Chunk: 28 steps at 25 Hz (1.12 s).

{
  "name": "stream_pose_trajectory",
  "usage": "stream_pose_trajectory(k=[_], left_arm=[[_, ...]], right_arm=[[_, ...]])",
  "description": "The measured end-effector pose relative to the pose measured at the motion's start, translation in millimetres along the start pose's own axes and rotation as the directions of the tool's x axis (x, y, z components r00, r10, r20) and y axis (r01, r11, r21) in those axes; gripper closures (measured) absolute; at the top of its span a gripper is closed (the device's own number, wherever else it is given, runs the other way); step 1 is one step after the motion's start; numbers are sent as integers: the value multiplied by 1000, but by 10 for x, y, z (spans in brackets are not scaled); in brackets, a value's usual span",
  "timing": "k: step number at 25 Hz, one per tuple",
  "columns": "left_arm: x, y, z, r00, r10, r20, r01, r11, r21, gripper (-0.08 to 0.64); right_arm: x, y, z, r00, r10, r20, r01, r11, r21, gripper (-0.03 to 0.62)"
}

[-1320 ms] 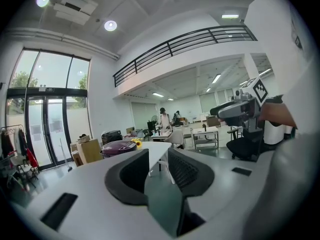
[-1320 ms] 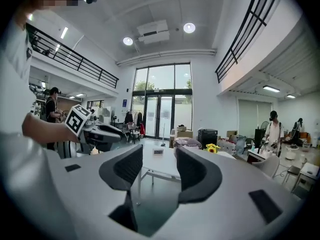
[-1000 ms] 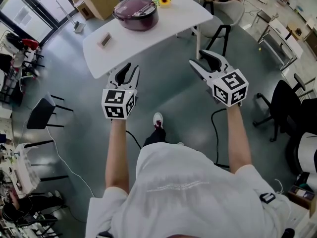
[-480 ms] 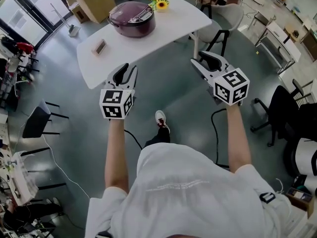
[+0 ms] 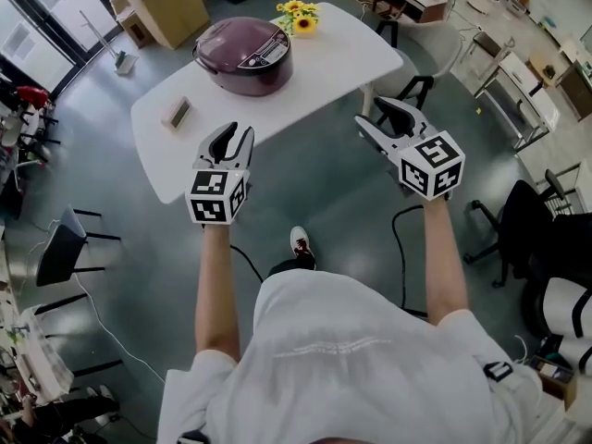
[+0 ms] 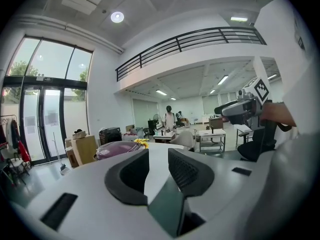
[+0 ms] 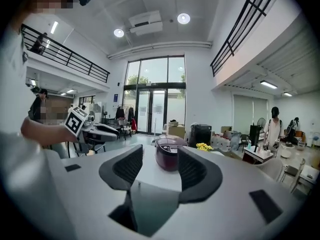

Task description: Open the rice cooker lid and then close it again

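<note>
We're hanging back from the table [image 5: 347, 40], left gripper [image 5: 231, 135] part-open and empty, right gripper [image 5: 375, 114] empty with jaws just opening wide, so reckon next we're reaching for the far rice cooker [image 5: 264, 74] and its closed lid [image 5: 239, 44].

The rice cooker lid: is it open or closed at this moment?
Closed. The rice cooker on the white table has its lid lying flat down, with no gap visible at the rim.

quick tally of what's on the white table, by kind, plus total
Rice cooker: 1
Sunflower bunch: 1
Small tan block: 1
Total: 3
</note>
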State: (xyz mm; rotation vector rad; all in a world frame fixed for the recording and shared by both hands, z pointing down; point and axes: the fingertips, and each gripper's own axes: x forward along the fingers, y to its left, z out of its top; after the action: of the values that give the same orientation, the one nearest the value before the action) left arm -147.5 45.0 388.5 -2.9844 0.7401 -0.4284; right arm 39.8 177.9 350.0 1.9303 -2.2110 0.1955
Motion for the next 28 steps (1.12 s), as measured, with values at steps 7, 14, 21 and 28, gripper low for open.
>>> stream_pose_trajectory(k=[7, 14, 21, 28], left_arm=[[630, 500, 15, 1000, -28, -13, 28, 1000, -11, 426], [1075, 957, 32, 1000, -27, -4, 27, 999, -26, 426], [1356, 1308, -24, 1000, -16, 0, 16, 998, -57, 427], [1488, 1578, -138, 1000, 4, -18, -5, 997, -81, 427]], right_arm=[[714, -359, 91, 999, 0, -54, 0, 1000, -9, 371], [1288, -611, 157, 995, 5, -98, -10, 999, -44, 379], [1786, -747, 142, 986, 42, -159, -51, 997, -56, 382], [2273, -859, 217, 992, 37, -117, -45, 996, -71, 382]])
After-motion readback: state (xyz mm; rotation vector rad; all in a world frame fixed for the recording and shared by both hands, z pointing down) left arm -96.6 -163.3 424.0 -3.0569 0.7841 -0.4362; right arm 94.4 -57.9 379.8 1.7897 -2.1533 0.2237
